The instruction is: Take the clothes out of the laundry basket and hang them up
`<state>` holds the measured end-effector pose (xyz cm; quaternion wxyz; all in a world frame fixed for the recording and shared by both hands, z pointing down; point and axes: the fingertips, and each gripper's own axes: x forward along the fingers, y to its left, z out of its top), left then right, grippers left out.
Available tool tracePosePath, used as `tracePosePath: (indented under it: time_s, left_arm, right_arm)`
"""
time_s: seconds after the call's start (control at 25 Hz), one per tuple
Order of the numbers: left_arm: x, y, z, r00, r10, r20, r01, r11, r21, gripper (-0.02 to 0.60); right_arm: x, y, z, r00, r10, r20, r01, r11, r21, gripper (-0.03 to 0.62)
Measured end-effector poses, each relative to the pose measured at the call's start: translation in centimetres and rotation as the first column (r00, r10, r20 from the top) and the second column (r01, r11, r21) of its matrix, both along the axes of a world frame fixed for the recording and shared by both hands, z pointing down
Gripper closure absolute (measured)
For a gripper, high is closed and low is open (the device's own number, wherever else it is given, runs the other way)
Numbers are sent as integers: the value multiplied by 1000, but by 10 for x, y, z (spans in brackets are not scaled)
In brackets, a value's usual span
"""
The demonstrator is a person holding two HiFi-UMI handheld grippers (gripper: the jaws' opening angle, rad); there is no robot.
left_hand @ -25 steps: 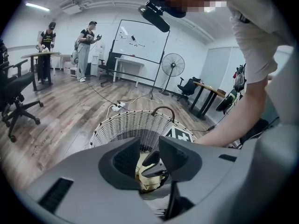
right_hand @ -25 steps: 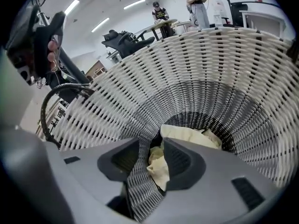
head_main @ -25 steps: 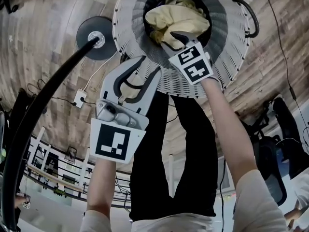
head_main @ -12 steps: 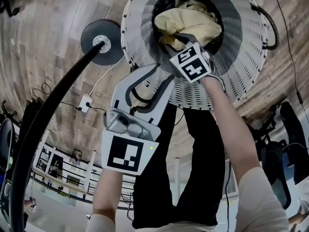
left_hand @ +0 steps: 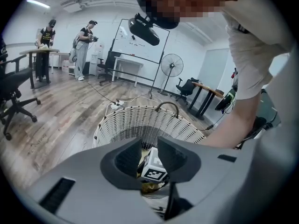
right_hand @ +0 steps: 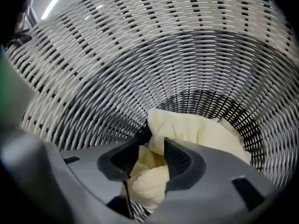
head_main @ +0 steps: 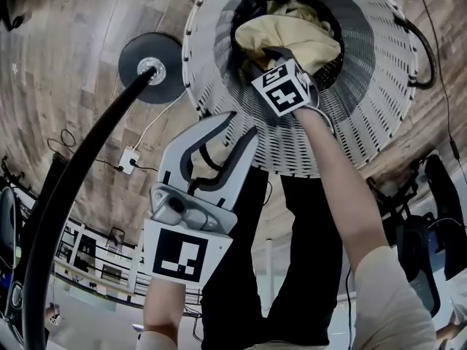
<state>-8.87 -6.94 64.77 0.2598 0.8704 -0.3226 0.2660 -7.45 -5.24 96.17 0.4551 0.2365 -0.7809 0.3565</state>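
One white wicker laundry basket (head_main: 365, 108), one pale yellow cloth (head_main: 292, 35); right gripper (right_hand: 152, 147) gaped astride a fold without pinching it, visible only in its own view; left gripper (left_hand: 149, 146) empty, jaws apart, just narrowed

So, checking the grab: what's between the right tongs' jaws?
A fold of pale yellow cloth sits between the jaws of the right tongs; the right gripper view shows it.

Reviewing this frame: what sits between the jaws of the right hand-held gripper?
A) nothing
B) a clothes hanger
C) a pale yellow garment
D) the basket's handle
C: the right gripper view shows the right hand-held gripper inside the white wicker laundry basket, with a fold of the pale yellow garment between its jaws.
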Motion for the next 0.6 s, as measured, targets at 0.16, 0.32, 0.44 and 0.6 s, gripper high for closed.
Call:
tracePosePath:
  time_s: [0.16, 0.32, 0.44, 0.6]
  left_arm:
    - [3, 1, 2, 1000, -1, -8, 0, 1000, -4, 468]
    - [3, 2, 5, 1000, 7, -16, -7, 1000, -13, 468]
    - [0, 1, 7, 1000, 0, -13, 0, 1000, -23, 475]
    - [-1, 2, 7, 1000, -6, -15, 5, 1000, -28, 477]
  right_arm:
    - [-2, 0, 13, 1000, -24, -16, 24, 1000, 2, 419]
    - [-5, 0, 22, 999, -43, -30, 43, 999, 6, 439]
    - [-7, -5, 25, 998, -55, -40, 56, 998, 16, 458]
    - [-5, -9, 28, 997, -53, -59, 54, 998, 18, 518]
